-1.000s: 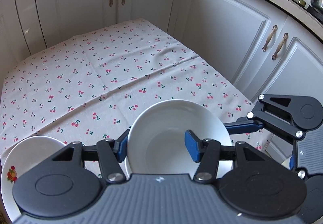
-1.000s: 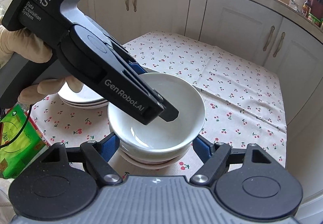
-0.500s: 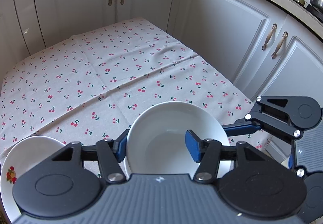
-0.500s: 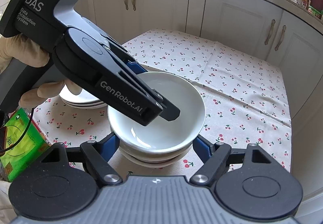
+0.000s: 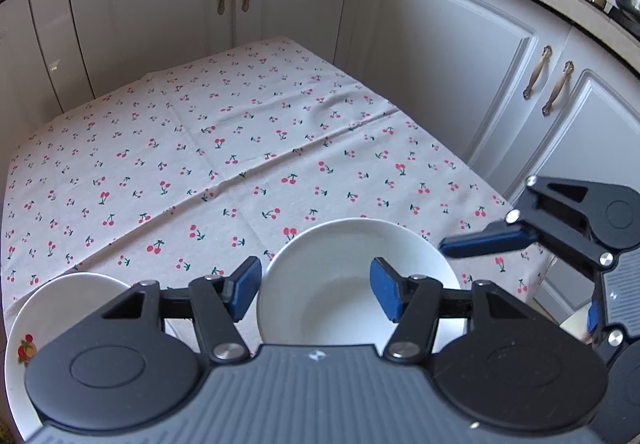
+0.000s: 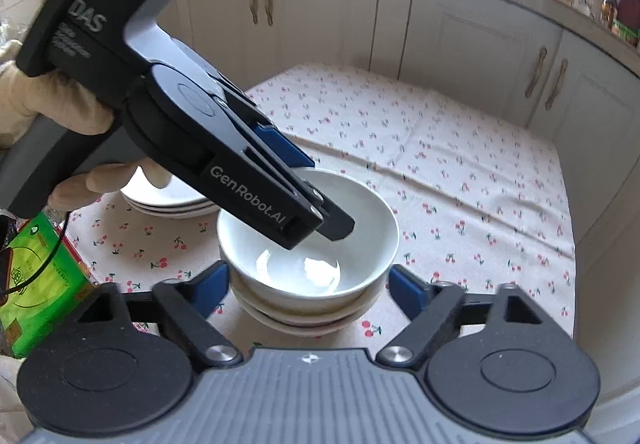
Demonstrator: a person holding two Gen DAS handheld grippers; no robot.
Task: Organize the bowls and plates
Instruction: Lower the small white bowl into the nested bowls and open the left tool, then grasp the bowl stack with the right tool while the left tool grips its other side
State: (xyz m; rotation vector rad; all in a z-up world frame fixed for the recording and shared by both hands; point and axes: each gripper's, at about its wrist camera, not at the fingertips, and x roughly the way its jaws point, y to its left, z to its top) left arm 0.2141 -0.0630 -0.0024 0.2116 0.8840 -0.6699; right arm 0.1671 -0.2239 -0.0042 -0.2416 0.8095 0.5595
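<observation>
In the left wrist view, your left gripper [image 5: 316, 294] is sitting low in the middle of the frame with its two blue pads straddling the near left rim of the top glossy white ceramic bowl [image 5: 344, 276]: one pad is outside the wall, the other inside the hollow, and the jaws are opening, so neither pad appears to be pressing on the rim. The bowl is resting on the cream tablecloth printed with red cherries [image 5: 240, 163], and a white plate with a fruit print [image 5: 52, 308] is lying at the lower left edge. At the right edge, one blue finger of your right gripper [image 5: 486, 242] is reaching in beside the bowl without touching it. In the right wrist view, your right gripper [image 6: 310, 286] is opening wide at the bottom of the frame, its blue pads standing clear on either side of the stack of white bowls [image 6: 308, 240], which is sitting in the centre just beyond them. Your left gripper is slanting down from the upper left, its tip dipping into the top bowl, held by your gloved hand [image 6: 48, 111]. Behind it, a stack of white plates [image 6: 168, 203] is resting at left, and a green packet [image 6: 40, 276] is lying at the lower left edge.
</observation>
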